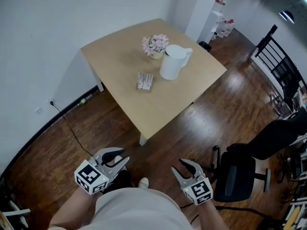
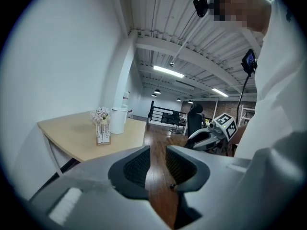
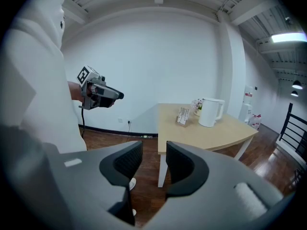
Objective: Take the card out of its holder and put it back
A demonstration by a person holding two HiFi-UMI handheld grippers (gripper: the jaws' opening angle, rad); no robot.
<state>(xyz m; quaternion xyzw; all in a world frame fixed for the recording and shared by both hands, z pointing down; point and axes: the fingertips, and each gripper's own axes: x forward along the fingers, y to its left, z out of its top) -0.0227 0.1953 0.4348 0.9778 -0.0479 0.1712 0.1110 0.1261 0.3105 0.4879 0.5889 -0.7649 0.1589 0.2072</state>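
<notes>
While both grippers hang low by the person's body, well short of the table, the head view gives the layout. Light wooden square table [image 1: 120,51]: a small printed white card [image 1: 145,80] stands in its clear upright holder [image 1: 142,87] near the table's middle. A white lidded jug [image 1: 172,61] is just beside it toward the right corner, with a pot of pink flowers [image 1: 155,45] touching or nearly touching the jug on the far-corner side. The left gripper [image 1: 120,157] and right gripper [image 1: 181,168] are both over the dark wood floor [image 1: 192,123], off the near corner.

Left gripper view: jaws a narrow slot apart, only floor showing through the gap, nothing held. The card in its holder shows far off on the table.

Right gripper view: narrow gap likewise, nothing between the jaws. The table and holder are well ahead.

Judgement: the card sits in the holder, as the task wants it at the end. This fits a card yet to be drawn out or one already slid back, and the pictures do not settle which. Neither gripper is near it.
</notes>
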